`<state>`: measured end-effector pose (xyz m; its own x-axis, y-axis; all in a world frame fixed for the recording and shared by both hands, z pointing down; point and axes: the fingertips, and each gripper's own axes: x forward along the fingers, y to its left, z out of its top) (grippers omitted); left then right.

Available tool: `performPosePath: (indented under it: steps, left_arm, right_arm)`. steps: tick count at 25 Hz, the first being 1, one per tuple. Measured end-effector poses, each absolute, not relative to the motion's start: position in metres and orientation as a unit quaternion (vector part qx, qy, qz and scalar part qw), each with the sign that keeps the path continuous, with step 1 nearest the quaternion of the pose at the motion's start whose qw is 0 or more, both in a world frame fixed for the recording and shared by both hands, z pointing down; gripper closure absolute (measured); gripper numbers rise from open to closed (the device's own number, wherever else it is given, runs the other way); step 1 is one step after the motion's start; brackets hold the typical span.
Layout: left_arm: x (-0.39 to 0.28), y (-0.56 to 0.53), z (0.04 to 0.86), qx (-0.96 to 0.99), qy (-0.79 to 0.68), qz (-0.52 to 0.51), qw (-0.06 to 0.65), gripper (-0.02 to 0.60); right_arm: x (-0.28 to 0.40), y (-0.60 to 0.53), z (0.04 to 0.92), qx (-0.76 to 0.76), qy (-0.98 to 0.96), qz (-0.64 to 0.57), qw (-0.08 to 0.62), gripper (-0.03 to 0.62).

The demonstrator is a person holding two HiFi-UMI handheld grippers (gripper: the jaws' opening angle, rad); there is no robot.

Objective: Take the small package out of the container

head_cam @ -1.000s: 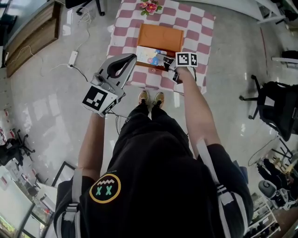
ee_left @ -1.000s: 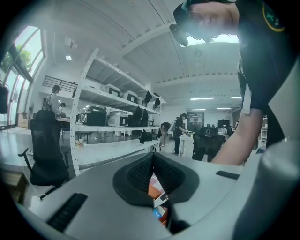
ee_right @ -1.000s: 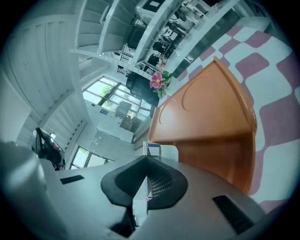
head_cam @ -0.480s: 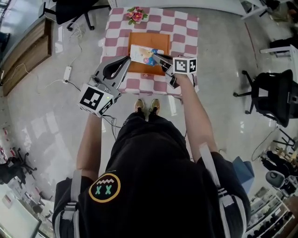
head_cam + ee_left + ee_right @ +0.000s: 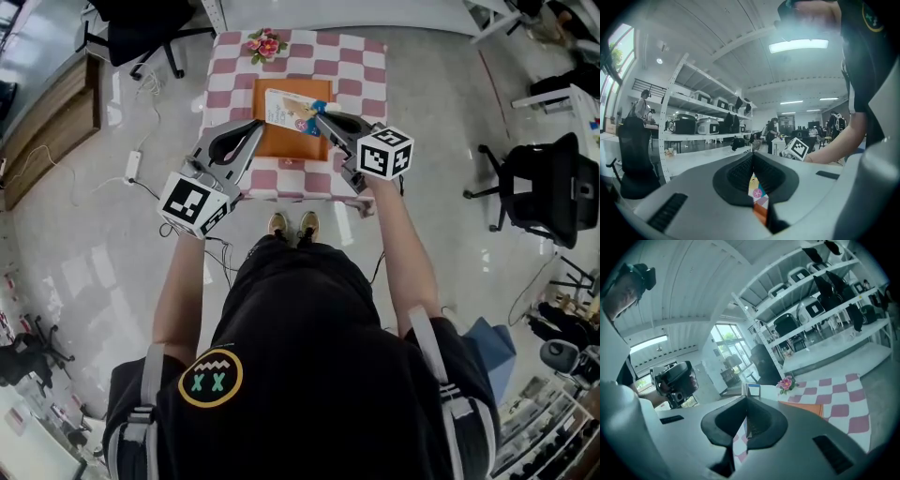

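Pinching small package corner w/ my R gripper, upper centre of frame, above orange container on checkered table. My L gripper jaws pressed together, just left of pkg.

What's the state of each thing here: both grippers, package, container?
left gripper, shut, nothing held.
right gripper, shut on the small package.
small package, pinched at one edge, held up above the orange container.
orange container, flat on the checked table, package out of it.
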<state>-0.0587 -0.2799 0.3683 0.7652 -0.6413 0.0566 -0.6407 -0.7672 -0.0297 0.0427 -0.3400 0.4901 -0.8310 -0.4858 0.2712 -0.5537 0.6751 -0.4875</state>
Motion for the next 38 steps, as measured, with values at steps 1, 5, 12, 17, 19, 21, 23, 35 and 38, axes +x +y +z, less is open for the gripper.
performPosePath:
  steps: [1,5,12,17,19,21,23,35,38]
  left_arm:
    - [-0.059,-0.281,0.368,-0.939,0.341,-0.031,0.006,0.565]
    - [-0.058,-0.280,0.365,-0.941,0.338,-0.032,0.009,0.565]
    - [-0.056,-0.280,0.362,-0.942,0.335,-0.031,0.015,0.565]
    - [-0.054,-0.279,0.359,-0.942,0.333,-0.030,0.016,0.565]
    - [-0.055,-0.279,0.359,-0.942,0.333,-0.030,0.016,0.565]
    - [-0.056,-0.278,0.359,-0.942,0.332,-0.030,0.017,0.565]
    - [-0.057,-0.276,0.360,-0.943,0.332,-0.031,0.017,0.565]
    - [-0.057,-0.274,0.360,-0.943,0.331,-0.032,0.014,0.565]
    - [-0.057,-0.273,0.360,-0.943,0.332,-0.032,0.014,0.565]
  right_arm:
    - [0.044,-0.339,0.482,0.288,-0.916,0.273,0.058,0.572]
    - [0.045,-0.326,0.452,0.294,-0.928,0.223,0.055,0.571]
    - [0.046,-0.301,0.402,0.312,-0.940,0.133,0.047,0.571]
    - [0.046,-0.282,0.381,0.315,-0.944,0.074,0.061,0.571]
    - [0.046,-0.274,0.374,0.318,-0.945,0.047,0.065,0.571]
    - [0.046,-0.267,0.369,0.324,-0.944,0.017,0.066,0.571]
    - [0.047,-0.262,0.363,0.329,-0.942,-0.013,0.066,0.571]
    - [0.041,-0.256,0.353,0.336,-0.937,-0.073,0.060,0.571]
    - [0.038,-0.255,0.349,0.335,-0.938,-0.077,0.053,0.571]
